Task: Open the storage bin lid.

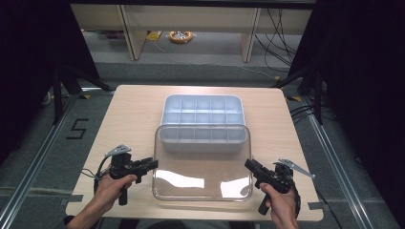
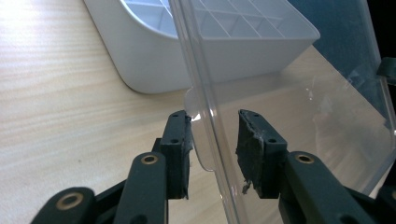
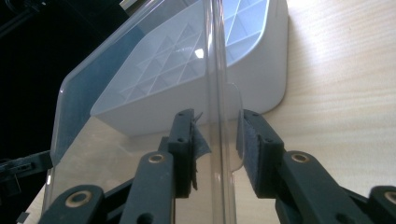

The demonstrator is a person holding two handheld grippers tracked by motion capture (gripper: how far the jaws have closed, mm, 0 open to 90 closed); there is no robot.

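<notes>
Lid (image 1: 202, 164), clear plastic, clenched at its side tabs by my left tongs (image 1: 152, 165) and right tongs (image 1: 249, 165), rides level above the bench's near edge, far rim overlapping the white divided tray (image 1: 202, 110), probably to close it.

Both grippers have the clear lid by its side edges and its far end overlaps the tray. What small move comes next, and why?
Probably carry the clear lid a little farther over the white tray, keeping it level. The left gripper and right gripper each hold a side edge, but the lid covers just the tray's near row; the far compartments remain uncovered. Lower it once the edges line up.
</notes>
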